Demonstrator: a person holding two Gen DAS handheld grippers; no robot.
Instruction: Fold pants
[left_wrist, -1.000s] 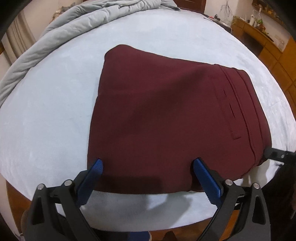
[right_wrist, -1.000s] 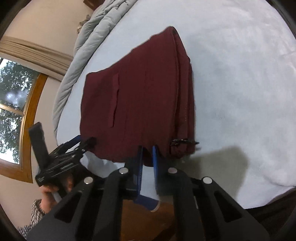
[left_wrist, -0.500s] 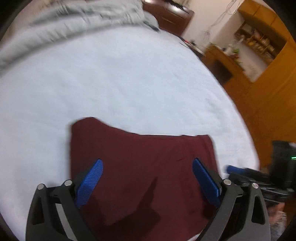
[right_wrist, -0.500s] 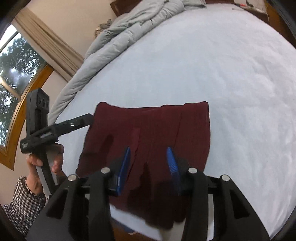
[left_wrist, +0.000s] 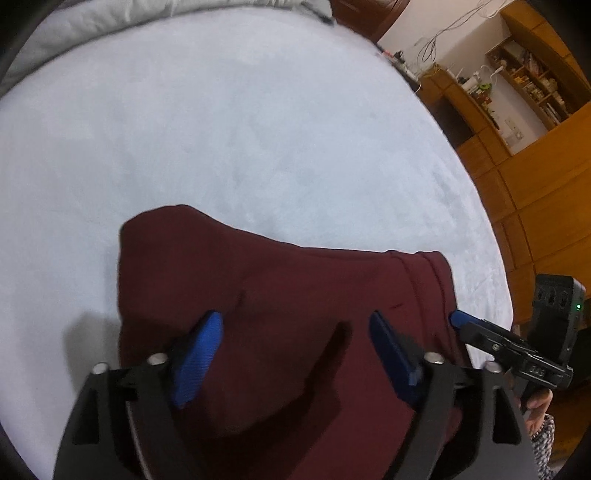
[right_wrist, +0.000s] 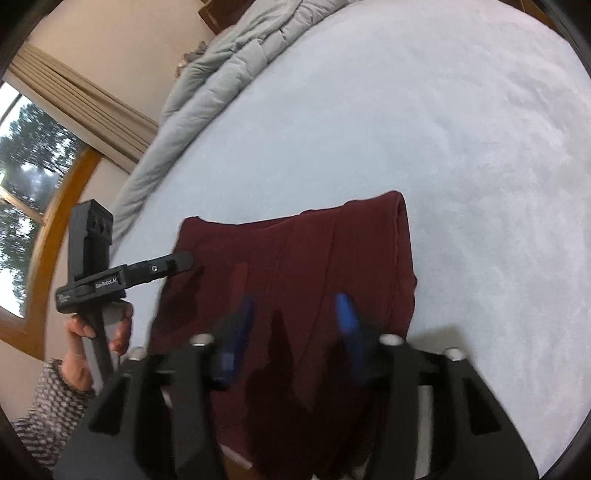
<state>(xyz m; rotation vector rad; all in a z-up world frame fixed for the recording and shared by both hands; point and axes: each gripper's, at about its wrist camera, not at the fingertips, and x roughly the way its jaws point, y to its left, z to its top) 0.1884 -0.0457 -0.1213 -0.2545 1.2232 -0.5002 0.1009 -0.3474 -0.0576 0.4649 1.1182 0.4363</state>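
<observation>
A pale blue bed (left_wrist: 258, 129) fills my view. The folded maroon pants (left_wrist: 288, 302) lie at its near edge, long axis crosswise. My left gripper (left_wrist: 295, 339) hovers spread above them; my right gripper (right_wrist: 295, 325), jaws just opening, is empty, equally near.

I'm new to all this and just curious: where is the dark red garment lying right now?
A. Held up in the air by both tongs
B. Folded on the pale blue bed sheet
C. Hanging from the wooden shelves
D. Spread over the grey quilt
B: the folded maroon pants lie flat on the pale blue bed sheet, apart from the grey quilt, and no tongs hold them.
</observation>
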